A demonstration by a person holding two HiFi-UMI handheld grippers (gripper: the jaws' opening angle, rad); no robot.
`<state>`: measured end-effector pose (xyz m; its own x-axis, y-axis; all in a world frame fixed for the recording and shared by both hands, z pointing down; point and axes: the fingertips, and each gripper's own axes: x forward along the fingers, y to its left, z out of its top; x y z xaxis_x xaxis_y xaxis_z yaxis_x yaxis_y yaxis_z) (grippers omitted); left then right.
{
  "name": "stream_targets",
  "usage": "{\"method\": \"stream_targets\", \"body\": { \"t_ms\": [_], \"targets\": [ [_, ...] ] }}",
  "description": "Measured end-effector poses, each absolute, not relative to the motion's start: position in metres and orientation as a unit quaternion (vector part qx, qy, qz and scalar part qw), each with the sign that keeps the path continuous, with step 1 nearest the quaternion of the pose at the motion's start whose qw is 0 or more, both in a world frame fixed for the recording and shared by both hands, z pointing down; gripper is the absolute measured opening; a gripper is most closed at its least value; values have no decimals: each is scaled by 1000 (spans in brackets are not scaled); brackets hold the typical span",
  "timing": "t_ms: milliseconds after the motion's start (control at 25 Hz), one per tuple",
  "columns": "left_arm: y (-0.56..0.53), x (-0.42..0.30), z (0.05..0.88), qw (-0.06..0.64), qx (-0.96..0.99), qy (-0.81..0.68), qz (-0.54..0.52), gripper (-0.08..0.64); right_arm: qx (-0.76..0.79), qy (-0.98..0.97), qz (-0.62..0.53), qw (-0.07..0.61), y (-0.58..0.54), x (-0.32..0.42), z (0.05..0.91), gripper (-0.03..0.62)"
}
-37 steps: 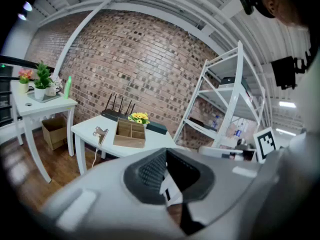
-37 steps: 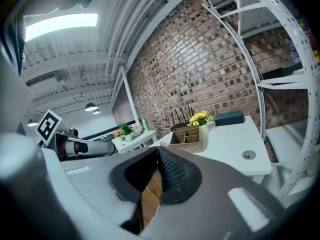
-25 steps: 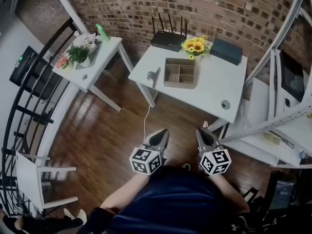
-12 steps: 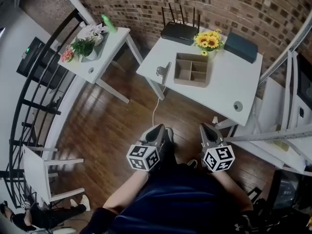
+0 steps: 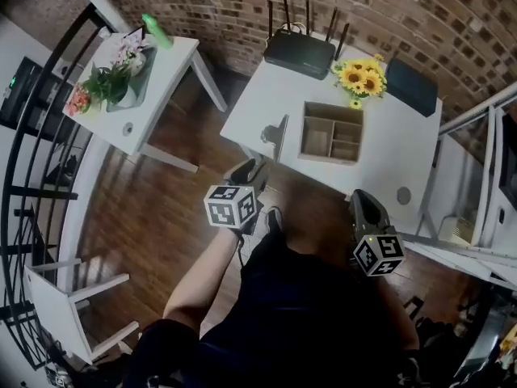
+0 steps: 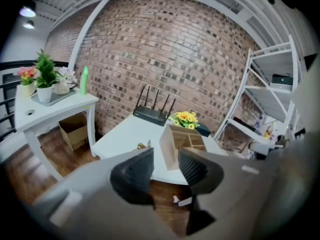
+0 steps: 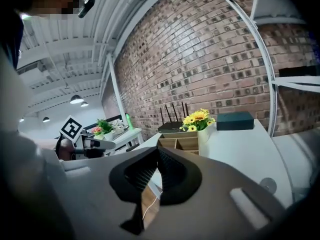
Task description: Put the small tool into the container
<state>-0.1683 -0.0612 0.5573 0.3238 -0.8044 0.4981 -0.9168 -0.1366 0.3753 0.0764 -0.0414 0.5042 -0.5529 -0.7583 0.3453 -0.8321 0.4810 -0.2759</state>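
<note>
L gripper (image 5: pixel 246 168): jaws just been opening, now wide, nothing btwn them. R gripper (image 5: pixel 361 196): jaws together, empty. Small tool (image 5: pixel 273 133), metallic, type too small to tell, sits at near left edge of white desk (image 5: pixel 250 103), just beside wooden divided container (image 5: pixel 331 159). Step, imo: L reach for tool. Hold jaws wide, line up w/ it, come in low, don't nudge it off the edge. Behind: router (image 5: pixel 299 52), sunflowers (image 5: pixel 362 78); steer clear.
</note>
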Motion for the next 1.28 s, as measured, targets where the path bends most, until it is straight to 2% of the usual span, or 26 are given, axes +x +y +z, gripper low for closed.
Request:
{"method": "stream_targets", "body": {
  "t_ms": [160, 400, 600, 800, 1000, 1120, 1280],
  "targets": [
    [-116, -195, 593, 337, 758, -541, 135, 167, 480, -845, 211, 102, -72, 51, 503, 11],
    [-161, -189, 655, 377, 774, -470, 193, 175, 470, -849, 210, 119, -94, 28, 507, 11],
    [-180, -184, 681, 464, 739, -466, 148, 175, 457, -855, 222, 105, -108, 30, 508, 11],
    [-186, -173, 696, 496, 715, -468, 152, 170, 451, -860, 221, 87, -121, 46, 498, 11],
    [-191, -178, 707, 515, 690, -486, 150, 64, 450, -859, 235, 67, -131, 59, 495, 11],
    [-192, -176, 705, 509, 694, -484, 157, 60, 448, -857, 248, 62, -135, 65, 501, 11],
    [-193, -169, 693, 499, 707, -481, 143, 16, 449, -853, 257, 59, -140, 70, 504, 11]
  ]
}}
